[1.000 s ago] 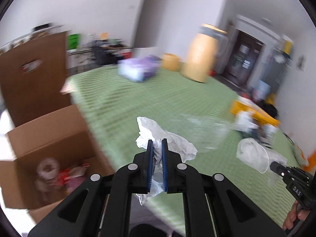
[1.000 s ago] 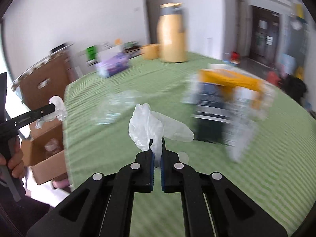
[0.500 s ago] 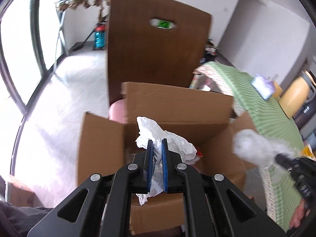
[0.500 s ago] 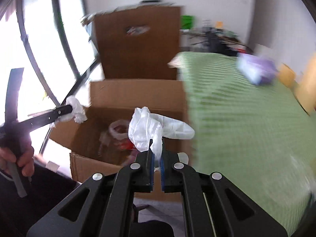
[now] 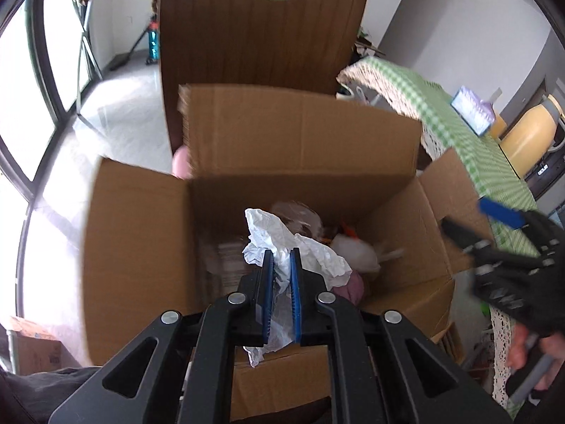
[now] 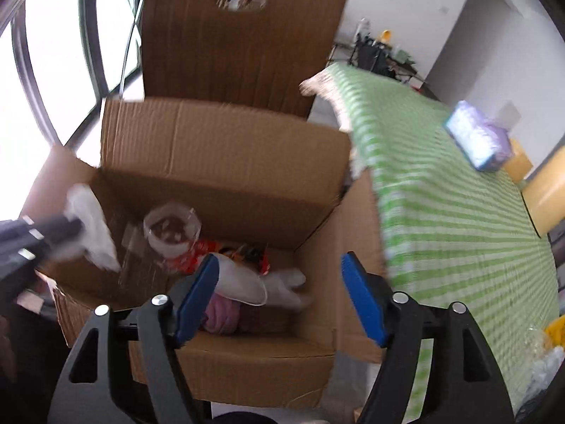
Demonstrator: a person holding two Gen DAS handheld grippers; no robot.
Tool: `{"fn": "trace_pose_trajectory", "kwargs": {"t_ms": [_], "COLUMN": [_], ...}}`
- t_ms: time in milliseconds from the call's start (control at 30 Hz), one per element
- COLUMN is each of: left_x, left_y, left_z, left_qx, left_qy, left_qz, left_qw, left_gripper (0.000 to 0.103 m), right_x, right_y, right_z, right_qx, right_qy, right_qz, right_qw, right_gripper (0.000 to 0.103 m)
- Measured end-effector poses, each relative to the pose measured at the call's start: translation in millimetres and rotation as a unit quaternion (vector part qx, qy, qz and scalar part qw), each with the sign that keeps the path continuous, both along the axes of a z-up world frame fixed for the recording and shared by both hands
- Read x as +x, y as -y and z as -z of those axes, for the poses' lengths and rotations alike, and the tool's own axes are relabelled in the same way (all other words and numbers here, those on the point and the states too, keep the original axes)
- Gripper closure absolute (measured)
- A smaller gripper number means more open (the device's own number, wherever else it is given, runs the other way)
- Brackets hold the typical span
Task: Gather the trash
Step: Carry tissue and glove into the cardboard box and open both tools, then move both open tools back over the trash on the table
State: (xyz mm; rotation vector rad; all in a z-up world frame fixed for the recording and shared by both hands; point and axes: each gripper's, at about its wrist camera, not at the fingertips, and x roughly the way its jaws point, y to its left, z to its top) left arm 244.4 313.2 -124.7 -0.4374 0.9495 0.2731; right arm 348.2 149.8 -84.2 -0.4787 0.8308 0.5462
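Both tools over the open cardboard box, left one loaded, right one spread wide.

The left tool (image 5: 280, 265) is clamped on a crumpled white tissue (image 5: 279, 238) above the cardboard box (image 5: 303, 141); the right tool (image 6: 279, 275) has its blue pads far apart with nothing between them. Directly below it in the box lies a white plastic glove (image 6: 282, 282), on top of a pink bundle (image 6: 222, 312), a clear plastic cup (image 6: 171, 228) and red wrappers (image 6: 206, 247). A brown chair back (image 6: 243, 35) rises behind the box. To the right, the bench (image 6: 441, 212) with its green checked cloth stands just beside the box's right flap, carrying a purple tissue pack (image 6: 478, 139).
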Motion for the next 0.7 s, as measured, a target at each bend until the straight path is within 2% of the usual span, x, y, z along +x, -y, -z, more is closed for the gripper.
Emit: {"fn": "trace_pose_trajectory", "kwargs": {"t_ms": [67, 100, 133, 200, 300, 433, 700], "left_x": [7.8, 10.1, 10.8, 9.8, 4.0, -7.9, -30.0], "left_y": [4.2, 5.5, 6.2, 5.9, 1.3, -5.2, 7.6], "left_z": [10.7, 14.0, 15.8, 13.3, 2.7, -17.3, -63.8], "left_qx": [-0.013, -0.014, -0.009, -0.005, 0.005, 0.024, 0.075], "left_qy": [-0.019, -0.022, -0.025, -0.018, -0.002, 0.018, 0.069], "left_qz": [0.008, 0.008, 0.000, -0.009, -0.024, -0.037, -0.037], "left_qw": [0.9997, 0.9996, 0.9997, 0.9998, 0.9997, 0.9989, 0.9940], "left_gripper": [0.081, 0.057, 0.042, 0.040, 0.026, 0.019, 0.012], "right_x": [-3.5, -3.0, -1.6, -1.2, -1.9, -7.6, -27.5], "right_y": [10.7, 18.4, 21.5, 28.9, 36.9, 43.3, 84.8], "right_z": [-10.2, -15.7, -18.9, -25.1, -38.4, -51.0, -84.1], "right_qx": [0.019, 0.032, 0.040, 0.052, 0.065, 0.078, 0.122], "right_qy": [0.001, 0.000, -0.001, -0.001, 0.004, 0.013, 0.039], "right_qz": [0.009, 0.015, 0.018, 0.023, 0.026, 0.026, 0.049], "right_qw": [1.000, 0.999, 0.999, 0.998, 0.998, 0.996, 0.991], "right_gripper": [0.029, 0.029, 0.029, 0.029, 0.029, 0.029, 0.027]}}
